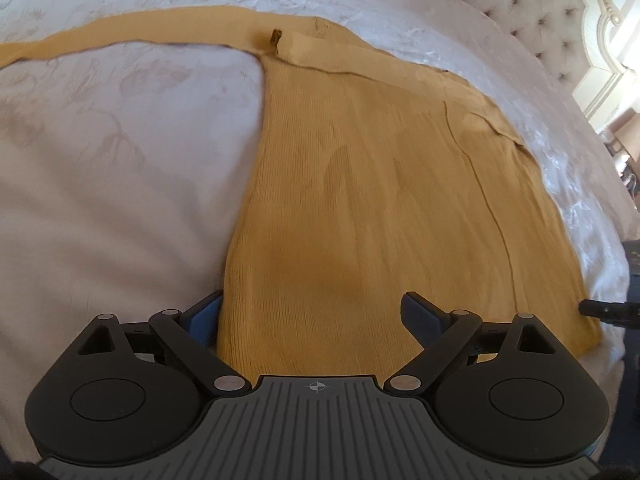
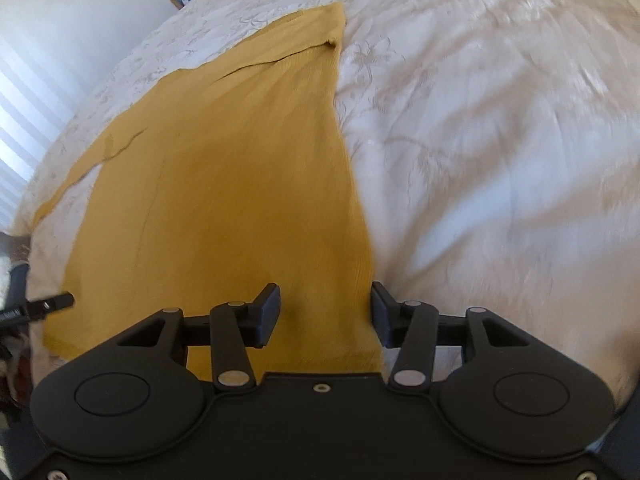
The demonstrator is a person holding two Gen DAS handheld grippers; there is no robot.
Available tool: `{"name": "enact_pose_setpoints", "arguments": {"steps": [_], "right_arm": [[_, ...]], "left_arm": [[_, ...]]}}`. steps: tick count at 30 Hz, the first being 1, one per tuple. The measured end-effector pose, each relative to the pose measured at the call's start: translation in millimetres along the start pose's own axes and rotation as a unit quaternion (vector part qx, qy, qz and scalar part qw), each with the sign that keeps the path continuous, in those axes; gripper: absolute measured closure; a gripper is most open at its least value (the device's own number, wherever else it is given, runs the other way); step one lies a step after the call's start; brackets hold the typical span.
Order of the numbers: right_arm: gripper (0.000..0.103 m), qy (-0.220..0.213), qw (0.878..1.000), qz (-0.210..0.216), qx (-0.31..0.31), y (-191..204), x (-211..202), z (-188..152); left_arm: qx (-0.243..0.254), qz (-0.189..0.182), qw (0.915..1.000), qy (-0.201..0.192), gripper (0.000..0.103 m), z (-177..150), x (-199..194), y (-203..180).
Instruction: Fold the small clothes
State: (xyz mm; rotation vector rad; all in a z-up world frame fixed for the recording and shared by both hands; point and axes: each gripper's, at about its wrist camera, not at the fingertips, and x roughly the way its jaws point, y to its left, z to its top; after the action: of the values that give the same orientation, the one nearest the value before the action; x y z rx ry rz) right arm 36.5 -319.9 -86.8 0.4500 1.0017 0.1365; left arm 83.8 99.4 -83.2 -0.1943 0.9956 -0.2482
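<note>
Sweater: mustard knit sweater flat on white bedspread.
Left gripper: released, straddling its left hem edge.
Right gripper: released, straddling its right hem edge.

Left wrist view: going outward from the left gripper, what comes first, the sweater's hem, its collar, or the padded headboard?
1. Hem: directly between the open left gripper's fingers, bottom centre.
2. Collar: far end of the yellow sweater, upper centre.
3. Headboard: beyond the bedspread, top right.
</note>
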Motion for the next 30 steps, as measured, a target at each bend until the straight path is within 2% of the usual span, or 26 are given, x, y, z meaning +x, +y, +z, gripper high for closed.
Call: {"name": "enact_pose_setpoints", "arguments": {"steps": [10,16,20,21,22,23,24,25,26,27,30], "right_arm": [[0.047,-0.011,1.000,0.013,-0.002,0.2,-1.8,-11.1],[0.047,-0.014,1.000,0.003,-0.017,6.1,-2.0,-14.4],[0.048,-0.014,0.999,-0.004,-0.031,10.8,-1.9,-15.7],[0.049,-0.014,0.999,-0.005,-0.034,11.5,-1.9,-15.7],[0.058,-0.013,0.999,-0.007,-0.037,12.6,-1.8,-15.9],[0.072,-0.013,0.999,-0.010,-0.039,13.4,-1.8,-16.1],[0.081,-0.012,0.999,-0.012,-0.042,14.0,-1.6,-16.3],[0.086,-0.012,0.999,-0.012,-0.044,14.7,-1.4,-16.5],[0.088,-0.014,0.999,-0.010,-0.048,16.1,-1.9,-16.9],[0.088,-0.018,0.998,-0.011,-0.053,18.8,-3.5,-17.0],[0.089,-0.033,0.998,0.000,-0.059,21.5,-17.5,-14.1]], "left_arm": [[0.002,0.006,1.0000,-0.005,0.011,-17.6,-5.6,-1.5],[-0.038,-0.007,0.9992,-0.007,0.013,-17.7,-6.8,5.7],[-0.044,0.010,0.9989,-0.015,0.030,-20.6,-9.3,2.8],[-0.045,0.014,0.9987,-0.017,0.037,-21.5,-10.0,2.1],[-0.047,0.014,0.9986,-0.018,0.043,-21.8,-10.8,2.0],[-0.049,0.011,0.9986,-0.016,0.055,-21.8,-10.8,2.2],[-0.051,0.005,0.9986,-0.013,0.069,-21.8,-10.7,2.6],[-0.057,0.000,0.9983,-0.012,0.077,-21.6,-10.9,3.5],[-0.065,-0.006,0.9978,-0.010,0.091,-20.7,-10.5,5.3],[-0.074,-0.017,0.9971,-0.007,0.095,-19.6,-9.9,7.4],[-0.097,-0.032,0.9948,-0.004,0.095,-13.6,-16.0,9.1]]}}
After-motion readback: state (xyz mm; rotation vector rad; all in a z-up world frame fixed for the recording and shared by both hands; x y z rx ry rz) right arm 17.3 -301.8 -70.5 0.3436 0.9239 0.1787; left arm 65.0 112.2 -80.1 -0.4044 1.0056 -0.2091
